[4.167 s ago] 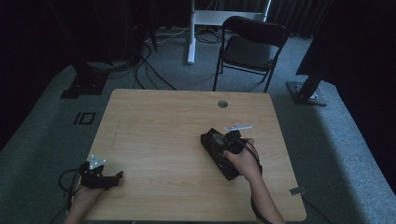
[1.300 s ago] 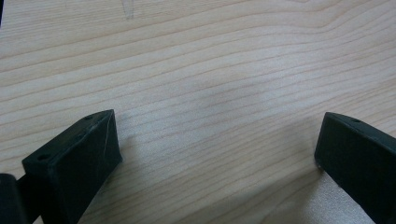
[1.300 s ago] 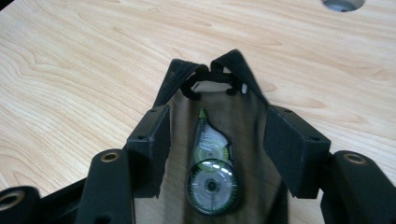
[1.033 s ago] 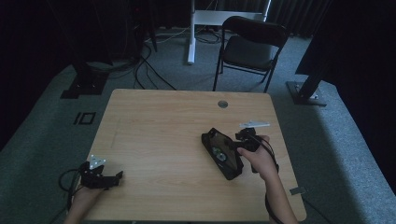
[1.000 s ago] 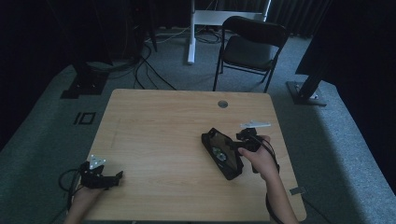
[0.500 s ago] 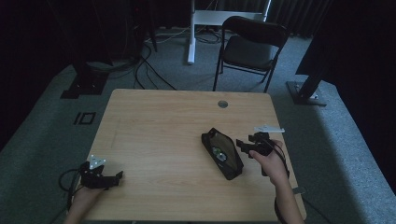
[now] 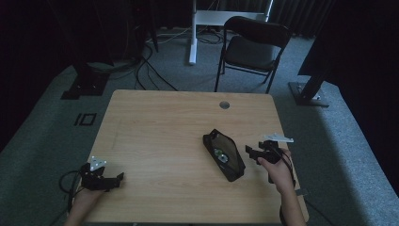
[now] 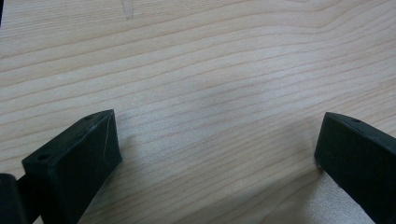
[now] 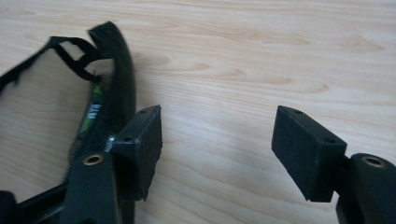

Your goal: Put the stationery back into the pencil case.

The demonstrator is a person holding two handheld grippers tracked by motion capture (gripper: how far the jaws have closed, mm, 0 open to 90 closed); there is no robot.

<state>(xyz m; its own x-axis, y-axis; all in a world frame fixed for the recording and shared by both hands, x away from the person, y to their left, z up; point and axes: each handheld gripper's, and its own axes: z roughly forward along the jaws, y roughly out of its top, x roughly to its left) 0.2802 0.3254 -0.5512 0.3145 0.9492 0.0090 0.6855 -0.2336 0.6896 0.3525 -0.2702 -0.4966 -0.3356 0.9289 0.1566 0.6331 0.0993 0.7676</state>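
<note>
A black zip pouch [image 7: 224,154] lies flat on the wooden table [image 7: 164,122], right of centre, with something small and greenish showing through its mesh face. To its right, my right gripper [image 7: 251,151] stands open just off the pouch's edge, holding nothing. In the right gripper view the pouch [image 9: 100,107] and its loop strap lie past the left jaw, and bare wood shows between the jaws of the right gripper [image 9: 217,135]. My left gripper [image 7: 117,177] rests open near the table's front left corner. In its own view the left gripper [image 8: 217,140] has wood grain alone between its jaws.
A round grommet hole [image 7: 224,104] sits near the table's far edge. Beyond the table stand a black folding chair [image 7: 254,47] and a white desk leg [image 7: 192,33]. Cables and stand bases lie on the grey carpet at the far left.
My right gripper has let go of the pouch and drawn away to the right, ending open beside it. The pouch now lies still on the table. The left gripper has not moved.
</note>
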